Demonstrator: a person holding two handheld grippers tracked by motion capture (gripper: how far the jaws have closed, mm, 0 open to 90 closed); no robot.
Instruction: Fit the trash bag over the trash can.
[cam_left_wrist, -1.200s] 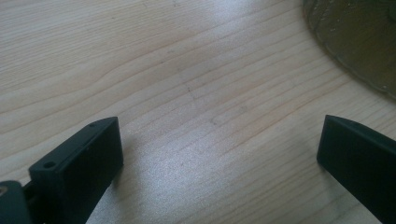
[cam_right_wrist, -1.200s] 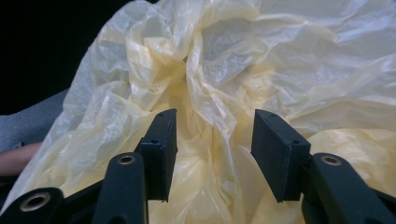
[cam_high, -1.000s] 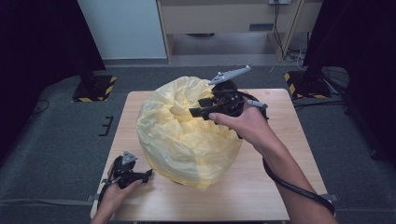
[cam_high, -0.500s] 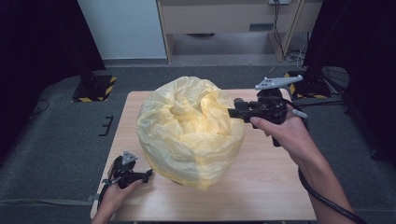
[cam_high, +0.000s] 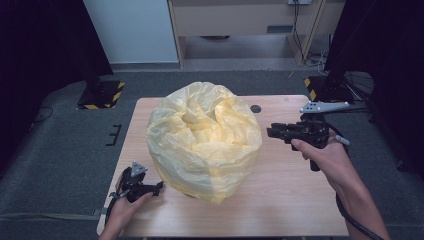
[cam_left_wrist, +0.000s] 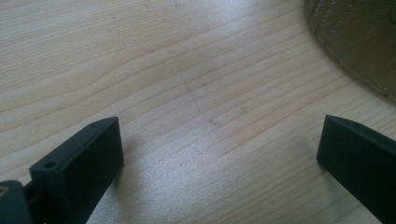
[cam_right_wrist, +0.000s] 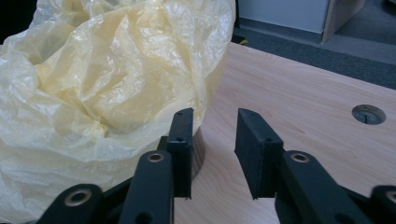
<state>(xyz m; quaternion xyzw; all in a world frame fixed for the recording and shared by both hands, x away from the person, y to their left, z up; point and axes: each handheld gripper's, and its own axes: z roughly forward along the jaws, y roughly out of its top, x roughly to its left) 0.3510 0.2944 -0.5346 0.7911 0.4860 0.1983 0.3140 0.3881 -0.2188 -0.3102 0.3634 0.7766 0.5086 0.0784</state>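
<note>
Legible text, labels, brands, numbers: none found. Signs: yellow-and-black hazard striping only, no wording, on the base of the black stand (cam_high: 102, 95) on the floor at rear left and on the base of the stand (cam_high: 314, 89) at rear right. Yellow bag (cam_high: 205, 137) and wooden surface (cam_high: 280, 200): unprinted, unmarked.

Light wood tabletop (cam_high: 280, 200) with a small round grommet hole (cam_high: 256, 108) near the far edge, sitting on dark grey carpet (cam_high: 60, 160). Past it there's a beige cabinet (cam_high: 235, 20) with an open gap underneath, next to a pale blue panel (cam_high: 132, 30). Black stands with yellow-black hazard-striped bases on the floor, one far left (cam_high: 102, 94), one far right (cam_high: 315, 89). Cables (cam_high: 300, 30) hang by the cabinet.
</note>
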